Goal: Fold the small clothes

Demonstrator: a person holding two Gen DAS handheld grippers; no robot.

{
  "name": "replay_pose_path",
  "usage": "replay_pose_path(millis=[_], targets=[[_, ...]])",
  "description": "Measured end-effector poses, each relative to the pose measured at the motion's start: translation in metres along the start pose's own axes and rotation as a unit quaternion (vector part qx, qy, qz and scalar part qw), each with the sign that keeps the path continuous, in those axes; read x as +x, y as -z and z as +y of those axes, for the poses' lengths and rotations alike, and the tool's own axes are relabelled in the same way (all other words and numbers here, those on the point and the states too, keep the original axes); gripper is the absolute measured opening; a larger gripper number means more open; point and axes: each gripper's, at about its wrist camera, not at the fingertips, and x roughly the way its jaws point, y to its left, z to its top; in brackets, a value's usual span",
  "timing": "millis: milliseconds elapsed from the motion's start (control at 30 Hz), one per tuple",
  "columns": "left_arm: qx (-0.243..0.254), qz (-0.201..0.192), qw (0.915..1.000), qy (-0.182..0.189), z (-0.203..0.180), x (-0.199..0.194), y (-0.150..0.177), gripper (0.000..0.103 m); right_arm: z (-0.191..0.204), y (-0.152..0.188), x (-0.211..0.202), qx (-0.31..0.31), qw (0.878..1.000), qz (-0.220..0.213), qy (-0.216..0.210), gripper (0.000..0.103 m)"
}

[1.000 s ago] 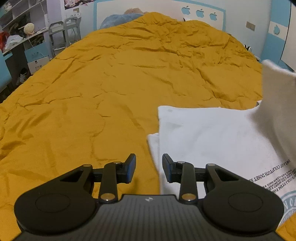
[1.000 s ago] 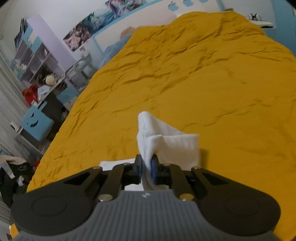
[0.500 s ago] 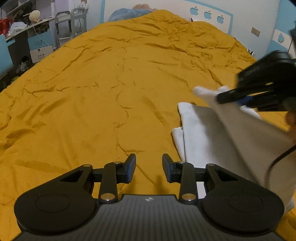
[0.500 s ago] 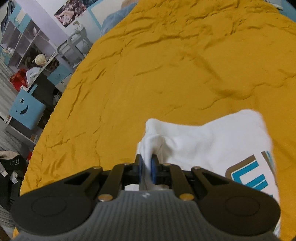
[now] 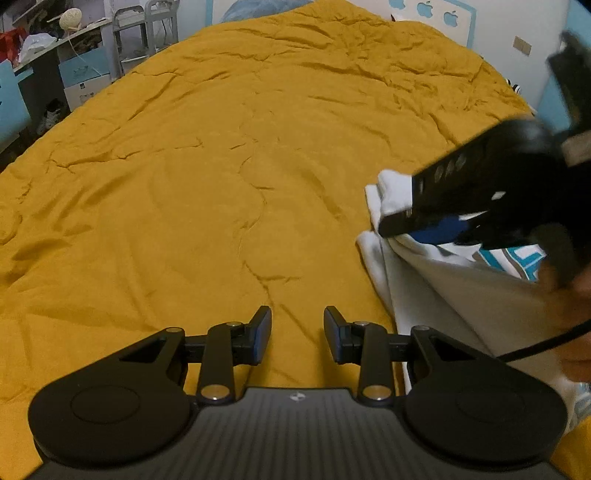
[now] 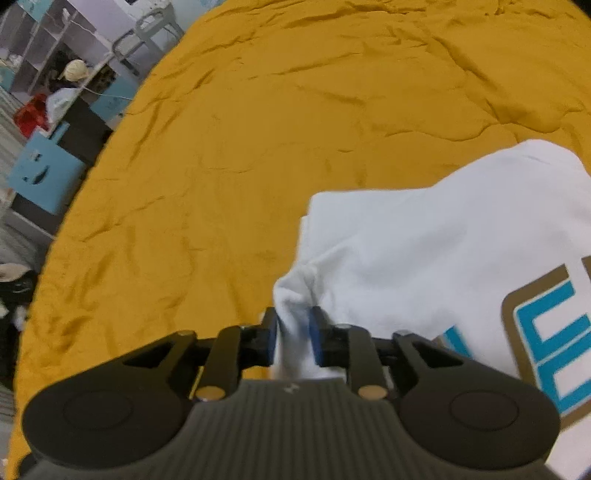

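Note:
A small white T-shirt (image 6: 424,251) with a blue and brown print lies on the mustard-yellow bedspread (image 6: 277,129). My right gripper (image 6: 293,332) is low over its left edge, its jaws parted a little with a bunch of the white cloth still between them. In the left wrist view that gripper (image 5: 402,221) sits on the shirt (image 5: 436,288) at the right, one layer folded over. My left gripper (image 5: 297,332) is open and empty above the bedspread (image 5: 221,184), just left of the shirt's near edge.
The bed's left side drops to the floor, where shelves, a metal rack (image 5: 147,29) and blue boxes (image 6: 44,173) stand. A blue pillow (image 5: 258,7) lies at the head of the bed against the wall.
My right gripper carried the shirt's edge over to the left and down onto the shirt, and its jaws have now parted slightly. The left gripper stayed open, shifting a little left.

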Motion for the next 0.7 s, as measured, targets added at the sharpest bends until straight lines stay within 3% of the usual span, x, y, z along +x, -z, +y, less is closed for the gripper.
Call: replay_pose_path(millis=[167, 333, 433, 500, 567, 700], targets=[[-0.005, -0.005, 1.0000, 0.004, 0.005, -0.032, 0.010, 0.040, 0.028, 0.023, -0.062, -0.031, 0.998, -0.015, -0.050, 0.024], [-0.040, -0.013, 0.9971, 0.063, 0.007, -0.071, 0.021, 0.040, 0.031, 0.052, -0.134, -0.102, 0.992, -0.042, -0.063, 0.025], [-0.054, -0.012, 0.9926, 0.108, 0.000, -0.085, 0.030, 0.041, 0.006, 0.071, -0.162, -0.138, 0.988, -0.055, -0.042, 0.031], [-0.070, -0.010, 0.9875, 0.141, -0.003, -0.088, 0.038, 0.050, -0.017, 0.089, -0.175, -0.157, 0.985, -0.065, -0.010, 0.034], [-0.099, -0.001, 0.9799, 0.173, -0.006, -0.087, 0.048, 0.060, -0.045, 0.107, -0.183, -0.166, 0.984, -0.069, 0.005, 0.034], [-0.158, 0.024, 0.9649, 0.208, -0.008, -0.066, 0.066, 0.066, -0.101, 0.147, -0.187, -0.160, 0.984, -0.071, 0.031, 0.042]])
